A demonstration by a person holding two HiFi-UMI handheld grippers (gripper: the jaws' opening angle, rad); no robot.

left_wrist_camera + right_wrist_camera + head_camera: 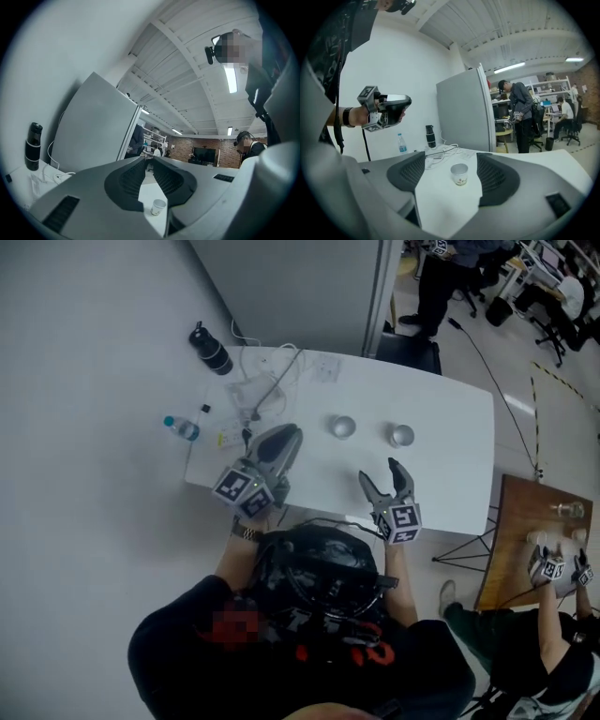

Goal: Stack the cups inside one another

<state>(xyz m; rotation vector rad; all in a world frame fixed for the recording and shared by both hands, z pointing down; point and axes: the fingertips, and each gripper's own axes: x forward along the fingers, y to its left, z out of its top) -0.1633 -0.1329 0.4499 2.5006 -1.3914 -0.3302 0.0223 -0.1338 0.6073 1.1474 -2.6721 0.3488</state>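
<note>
Two small paper cups stand upright and apart on the white table (450, 474), one (343, 427) to the left of the other (402, 435). My right gripper (381, 473) hovers over the near side of the table, open and holding nothing. In the right gripper view a cup (460, 174) stands ahead between the jaws (451, 157), untouched. My left gripper (283, 439) is held up above the table's left part, its jaws together and empty. It also shows in the right gripper view (389, 110). The left gripper view (147, 161) shows a cup (158, 206) far below.
A black bottle (210, 349), a water bottle (182, 427) and cables with a power strip (267, 381) lie at the table's far left. A dark chair (410, 351) stands behind it. A second person works with grippers at a wooden table (520, 512) on the right.
</note>
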